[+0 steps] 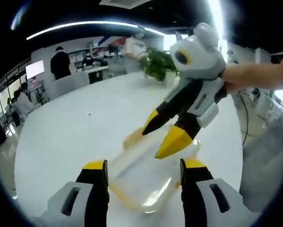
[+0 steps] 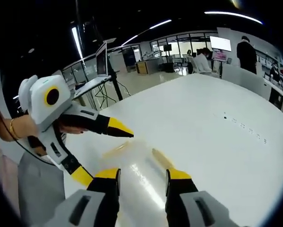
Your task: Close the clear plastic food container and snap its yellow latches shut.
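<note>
Nearest in the left gripper view, the left gripper stands with its yellow-tipped jaws spread wide, holding nothing, on either side of the near end of the clear plastic food container. The container lies flat on the white table, with one yellow latch at its far end. The right gripper comes in from the right, jaws parted and pointing down at the container's middle; whether they touch it cannot be told. In the right gripper view, the same box sits just ahead of the spread jaws. The table stretches bare and broad beyond it; its rounded edge lies well away. People and a green plant stand past the far side.
</note>
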A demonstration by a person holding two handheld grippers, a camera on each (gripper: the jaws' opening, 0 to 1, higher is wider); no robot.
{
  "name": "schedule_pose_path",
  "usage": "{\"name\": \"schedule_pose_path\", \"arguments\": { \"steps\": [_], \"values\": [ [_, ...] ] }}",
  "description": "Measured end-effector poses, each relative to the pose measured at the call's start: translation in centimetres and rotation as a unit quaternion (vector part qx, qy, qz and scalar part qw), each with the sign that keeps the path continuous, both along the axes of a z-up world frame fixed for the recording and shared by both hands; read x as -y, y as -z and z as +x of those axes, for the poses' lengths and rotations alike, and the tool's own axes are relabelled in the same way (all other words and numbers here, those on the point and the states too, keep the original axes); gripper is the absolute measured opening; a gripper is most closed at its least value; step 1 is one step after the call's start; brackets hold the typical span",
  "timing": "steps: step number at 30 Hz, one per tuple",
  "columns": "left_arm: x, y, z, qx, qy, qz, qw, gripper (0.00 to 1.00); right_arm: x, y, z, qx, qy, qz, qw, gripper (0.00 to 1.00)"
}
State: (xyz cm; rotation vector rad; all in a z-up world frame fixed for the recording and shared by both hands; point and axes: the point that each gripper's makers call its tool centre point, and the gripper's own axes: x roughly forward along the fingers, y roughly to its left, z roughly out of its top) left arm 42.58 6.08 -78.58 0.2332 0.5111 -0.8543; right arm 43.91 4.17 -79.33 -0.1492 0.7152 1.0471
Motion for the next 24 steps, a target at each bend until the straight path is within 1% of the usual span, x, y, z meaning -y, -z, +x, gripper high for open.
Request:
{"name": "schedule_pose_path", "arguments": {
  "steps": [4,7,10,11,14,15,16,17,18,19,24],
  "values": [
    [0.2,0.1,-0.8,0.003,0.017,0.009,0.9998,0.61,0.0,0.1,0.1,0.002,-0.004,-0.005,1.0000,0.37],
    [0.7,0.0,-1.5,0.011,0.037,0.009,0.9992,0.61,-0.1,0.0,0.0,-0.011,-0.002,0.008,0.9999,0.38],
    [1.2,0.2,-2.2,0.015,0.057,0.010,0.9982,0.61,0.2,0.0,0.1,-0.011,-0.002,0.004,0.9999,0.39],
    [1.3,0.4,-2.6,0.017,0.068,0.017,0.9974,0.61,0.3,0.1,0.1,-0.010,-0.004,0.001,0.9999,0.40],
    [1.5,1.0,-3.0,0.019,0.080,0.036,0.9960,0.62,0.4,0.3,0.2,-0.013,-0.010,-0.003,0.9999,0.42],
    [1.5,1.6,-3.2,0.011,0.085,0.045,0.9953,0.62,0.4,0.4,0.3,-0.014,-0.011,-0.004,0.9998,0.42],
    [1.5,2.0,-3.2,0.011,0.085,0.052,0.9950,0.62,0.4,0.5,0.4,-0.014,-0.013,-0.006,0.9998,0.42],
    [1.3,2.5,-3.3,0.014,0.094,0.073,0.9928,0.61,0.3,0.5,0.5,-0.014,-0.016,-0.008,0.9997,0.42],
    [1.3,2.7,-3.3,0.020,0.101,0.083,0.9912,0.61,0.3,0.6,0.5,-0.013,-0.020,-0.011,0.9997,0.42],
    [1.4,2.8,-3.4,0.025,0.105,0.089,0.9902,0.62,0.3,0.7,0.6,-0.012,-0.022,-0.013,0.9996,0.42],
    [1.6,2.7,-3.4,0.038,0.107,0.096,0.9888,0.61,0.2,0.6,0.8,-0.010,-0.030,-0.012,0.9994,0.42]
  ]
}}
